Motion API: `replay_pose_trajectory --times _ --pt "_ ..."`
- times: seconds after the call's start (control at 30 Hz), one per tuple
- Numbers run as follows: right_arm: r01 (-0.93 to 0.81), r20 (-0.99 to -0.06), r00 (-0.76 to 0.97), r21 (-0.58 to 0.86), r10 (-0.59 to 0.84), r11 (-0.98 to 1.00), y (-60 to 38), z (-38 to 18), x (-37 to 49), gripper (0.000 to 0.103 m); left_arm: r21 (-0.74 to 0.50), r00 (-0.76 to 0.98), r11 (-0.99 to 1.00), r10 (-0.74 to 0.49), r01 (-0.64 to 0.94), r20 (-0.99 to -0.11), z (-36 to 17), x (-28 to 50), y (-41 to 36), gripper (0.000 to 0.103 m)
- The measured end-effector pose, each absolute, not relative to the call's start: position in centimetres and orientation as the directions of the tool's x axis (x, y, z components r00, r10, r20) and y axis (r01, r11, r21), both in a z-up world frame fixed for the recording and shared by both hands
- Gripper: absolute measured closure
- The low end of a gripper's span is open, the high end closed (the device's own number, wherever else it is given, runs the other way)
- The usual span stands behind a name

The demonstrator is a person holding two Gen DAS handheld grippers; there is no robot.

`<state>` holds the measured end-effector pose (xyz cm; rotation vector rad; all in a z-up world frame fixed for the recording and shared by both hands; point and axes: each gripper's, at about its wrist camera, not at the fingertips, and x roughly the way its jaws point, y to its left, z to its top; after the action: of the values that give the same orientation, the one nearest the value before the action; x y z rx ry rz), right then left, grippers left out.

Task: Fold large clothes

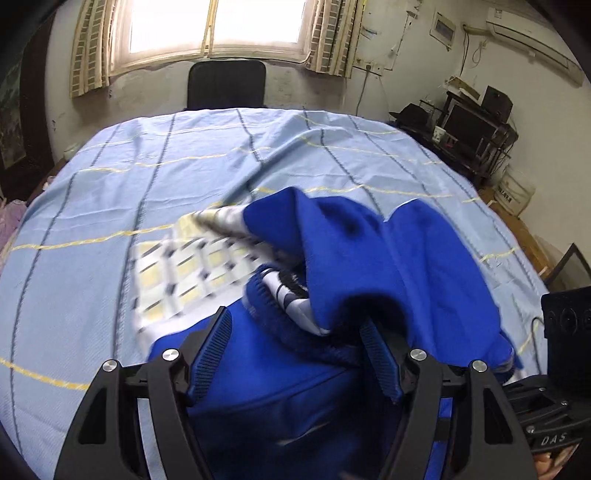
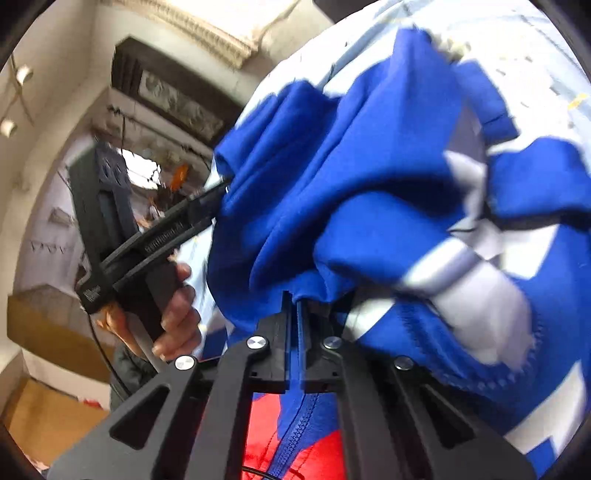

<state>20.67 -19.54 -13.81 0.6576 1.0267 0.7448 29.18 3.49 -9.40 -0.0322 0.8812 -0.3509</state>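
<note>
My right tongs (image 2: 293, 299) pinch jacket (image 2: 369, 177) tight, lifting it off bed (image 1: 92, 184). My left tongs (image 1: 295, 332) gape wide, grabbing nothing, ready for next fold.

A bright window (image 1: 218, 26) with checked curtains (image 1: 90, 48) sits in a stained white wall; below it a black chair (image 1: 226, 84), right a cluttered desk (image 1: 461, 125), an air conditioner (image 1: 532, 33) above

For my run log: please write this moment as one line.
left hand-held gripper: open over blue jacket | right hand-held gripper: shut on blue jacket | bed sheet: underneath
</note>
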Motion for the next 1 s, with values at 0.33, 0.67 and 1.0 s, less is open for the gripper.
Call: replay_pose_trajectory --times 0.33,0.67,1.0 --pt "-0.189 -0.434 0.398 0.823 0.808 0.535 -23.9 -13.4 20.6 0.101 -0.274 0.508 0.899 -0.422 0.341 -0.751 -8.9 30.4 1.9 0.094" --pt "-0.177 -0.394 0.427 0.846 0.814 0.503 -25.2 -12.9 20.0 0.101 -0.355 0.491 0.883 -0.467 0.307 -0.735 -9.5 26.4 5.9 0.098" --pt "-0.149 -0.38 0.455 0.859 0.805 0.489 -26.2 -13.1 20.2 0.101 -0.3 0.521 0.931 -0.365 0.207 -0.772 -10.7 30.5 6.1 0.073"
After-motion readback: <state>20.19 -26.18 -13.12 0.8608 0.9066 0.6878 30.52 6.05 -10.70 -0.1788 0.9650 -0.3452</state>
